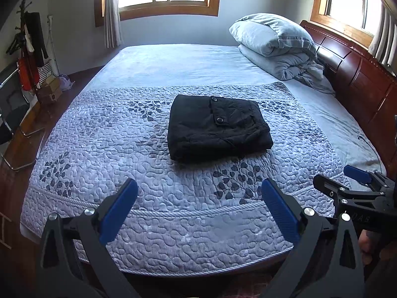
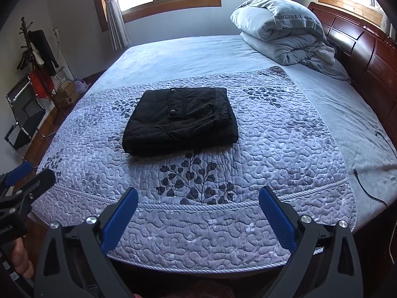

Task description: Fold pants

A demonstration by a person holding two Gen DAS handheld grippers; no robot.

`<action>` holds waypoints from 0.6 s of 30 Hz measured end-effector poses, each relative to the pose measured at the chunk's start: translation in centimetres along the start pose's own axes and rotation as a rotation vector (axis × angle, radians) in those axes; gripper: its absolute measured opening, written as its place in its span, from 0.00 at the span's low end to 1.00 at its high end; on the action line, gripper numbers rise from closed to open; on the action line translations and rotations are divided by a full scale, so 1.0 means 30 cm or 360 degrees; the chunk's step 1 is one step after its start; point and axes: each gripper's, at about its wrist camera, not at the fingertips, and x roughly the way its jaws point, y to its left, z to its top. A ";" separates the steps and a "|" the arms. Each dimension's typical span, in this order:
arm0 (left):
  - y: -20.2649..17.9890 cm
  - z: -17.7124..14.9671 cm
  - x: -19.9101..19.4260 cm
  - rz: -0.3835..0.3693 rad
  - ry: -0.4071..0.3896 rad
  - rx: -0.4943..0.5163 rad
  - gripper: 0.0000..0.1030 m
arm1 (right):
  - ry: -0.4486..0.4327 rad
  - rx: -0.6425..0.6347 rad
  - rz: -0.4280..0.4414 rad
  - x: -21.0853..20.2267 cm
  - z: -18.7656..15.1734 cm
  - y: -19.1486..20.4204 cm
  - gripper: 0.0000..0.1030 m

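Note:
The black pants (image 1: 217, 126) lie folded into a compact rectangle on the quilted bedspread (image 1: 124, 149), pocket flap with two snaps on top. They also show in the right wrist view (image 2: 181, 121). My left gripper (image 1: 199, 196) is open and empty, held back over the near edge of the bed, well short of the pants. My right gripper (image 2: 198, 203) is open and empty too, also over the near edge. The right gripper shows at the right side of the left wrist view (image 1: 347, 181), and the left gripper at the left side of the right wrist view (image 2: 24, 176).
A rolled grey duvet and pillow (image 1: 278, 47) sit at the far right by the wooden headboard (image 1: 359, 74). A black cable (image 2: 367, 181) lies on the sheet at right. A chair (image 1: 12, 114) and a coat rack (image 1: 29, 49) stand on the floor at left.

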 end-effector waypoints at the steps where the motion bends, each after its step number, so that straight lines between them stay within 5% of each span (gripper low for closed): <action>1: 0.000 0.000 0.000 0.0001 0.0000 0.0001 0.97 | 0.0001 0.0000 0.0002 0.001 0.001 -0.001 0.96; 18: 0.004 -0.003 0.002 -0.0008 0.0005 -0.0001 0.97 | 0.0002 -0.0001 0.0002 0.001 0.000 0.001 0.96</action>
